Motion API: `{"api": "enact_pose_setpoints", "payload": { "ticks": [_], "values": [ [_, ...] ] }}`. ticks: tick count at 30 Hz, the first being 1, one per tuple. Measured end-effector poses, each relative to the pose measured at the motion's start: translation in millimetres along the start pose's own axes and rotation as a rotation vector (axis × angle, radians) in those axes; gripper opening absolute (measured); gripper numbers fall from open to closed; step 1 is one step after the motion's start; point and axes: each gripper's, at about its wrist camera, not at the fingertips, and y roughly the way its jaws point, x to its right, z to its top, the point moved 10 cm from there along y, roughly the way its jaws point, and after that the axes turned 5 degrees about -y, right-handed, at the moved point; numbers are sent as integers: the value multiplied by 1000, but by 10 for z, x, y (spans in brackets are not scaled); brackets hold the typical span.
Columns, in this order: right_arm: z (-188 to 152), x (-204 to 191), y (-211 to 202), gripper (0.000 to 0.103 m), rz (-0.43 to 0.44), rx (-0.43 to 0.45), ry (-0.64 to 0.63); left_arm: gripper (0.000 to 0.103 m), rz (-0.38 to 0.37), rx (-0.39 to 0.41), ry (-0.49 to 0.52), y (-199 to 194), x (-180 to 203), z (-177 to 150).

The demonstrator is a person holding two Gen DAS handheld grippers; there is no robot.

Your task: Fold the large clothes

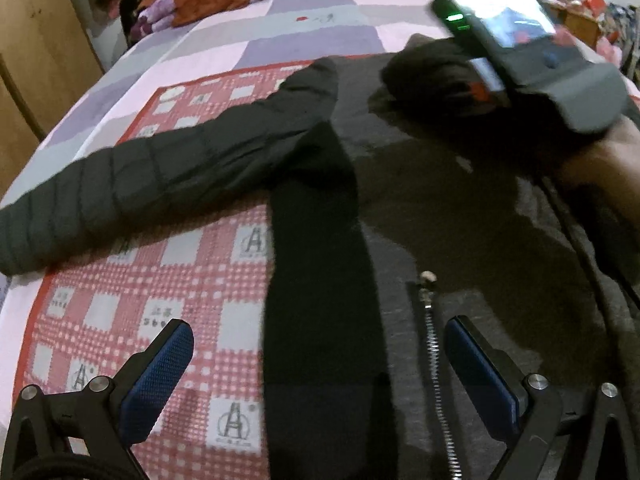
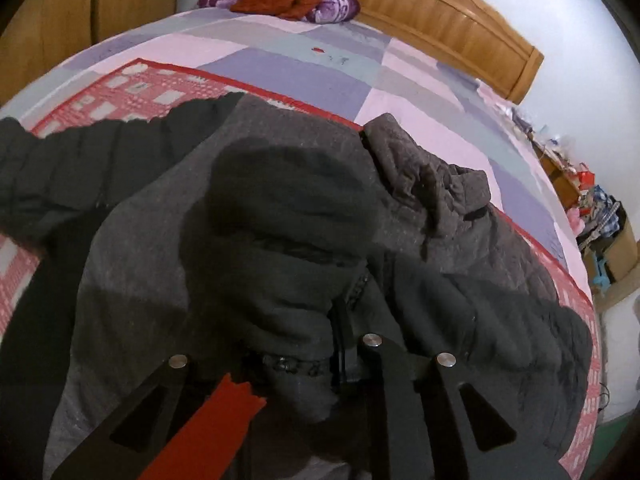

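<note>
Between our left gripper's [image 1: 316, 364] wide-apart blue padded fingers [image 1: 160, 376] lies the dark grey padded zip-front jacket [image 1: 460, 220], spread on the red checked mat [image 1: 160, 300] over the bed [image 1: 280, 32]. Our right gripper [image 2: 340, 352] looks nearly clenched on a fold of the jacket's black sleeve [image 2: 288, 248]; whether the fingers truly pinch it we cannot tell. We judge the sleeve should land flat across the chest, beyond the fingertips. No containers show near either gripper.

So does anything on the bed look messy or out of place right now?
Yes. The jacket isn't flat: one sleeve sticks out sideways over the red mat, and dark fabric is bunched at the right claw.
</note>
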Motion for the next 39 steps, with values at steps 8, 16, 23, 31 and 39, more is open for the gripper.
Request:
{"api": "enact_pose_setpoints", "payload": {
  "ticks": [8, 16, 23, 31, 39],
  "values": [
    [58, -180, -404, 78, 156, 95, 9, 103, -11, -18, -61, 143, -134, 31],
    [-441, 723, -956, 78, 27, 136, 199, 103, -18, 46, -16, 185, 61, 479],
    [-1161, 2226, -853, 78, -170, 18, 429, 103, -105, 118, -63, 374, 505, 1275],
    [-1015, 2442, -442, 78, -136, 9, 329, 103, -60, 150, 12, 1014, 1129, 1887],
    [-1641, 2628, 112, 79, -19, -76, 390, 103, -52, -72, -35, 1880, 836, 1273]
  ]
}}
